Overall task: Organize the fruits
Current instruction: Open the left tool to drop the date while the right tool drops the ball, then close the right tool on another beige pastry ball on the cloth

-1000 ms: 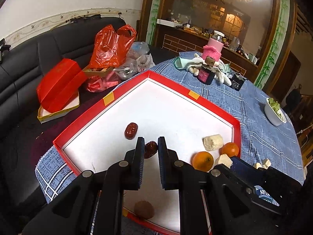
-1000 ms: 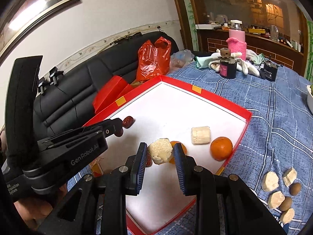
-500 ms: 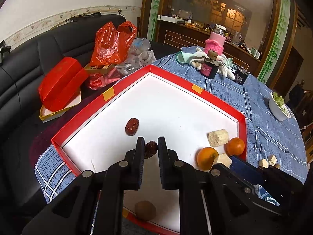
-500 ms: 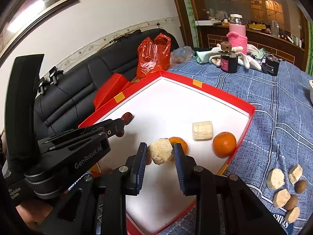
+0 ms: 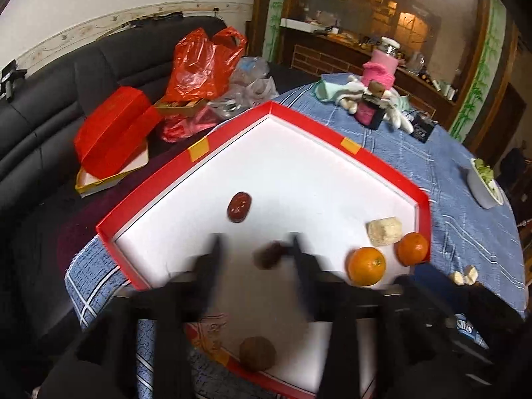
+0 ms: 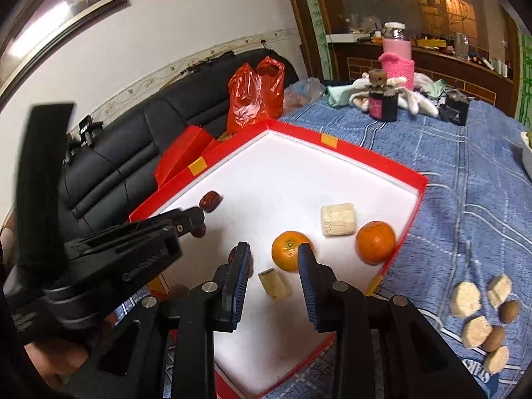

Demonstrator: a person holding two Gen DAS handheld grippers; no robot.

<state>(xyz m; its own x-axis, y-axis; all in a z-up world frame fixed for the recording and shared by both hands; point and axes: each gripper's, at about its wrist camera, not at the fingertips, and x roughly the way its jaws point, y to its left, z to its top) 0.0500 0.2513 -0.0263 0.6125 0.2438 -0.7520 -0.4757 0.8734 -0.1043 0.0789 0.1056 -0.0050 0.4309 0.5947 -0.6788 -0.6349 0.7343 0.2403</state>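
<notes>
Fruits sit in a shallow red-rimmed tray with a smooth white floor.
Left gripper, just opening, flanks a wrinkled dark date; right gripper, fingers parting, frames a pale, rough-cut chunk beside a glossy orange.

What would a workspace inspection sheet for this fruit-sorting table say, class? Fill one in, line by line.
surface: blue tablecloth under red tray
job's things: two oranges, dates, pale chunks, walnut, all in tray
clutter: loose chunks and nuts, black jar, white bowl
grippers: left gripper and right gripper have just been opening; a date between left's, a chunk between right's, neither pinched
cables: nothing seen
surroundings: black sofa, red bag
</notes>
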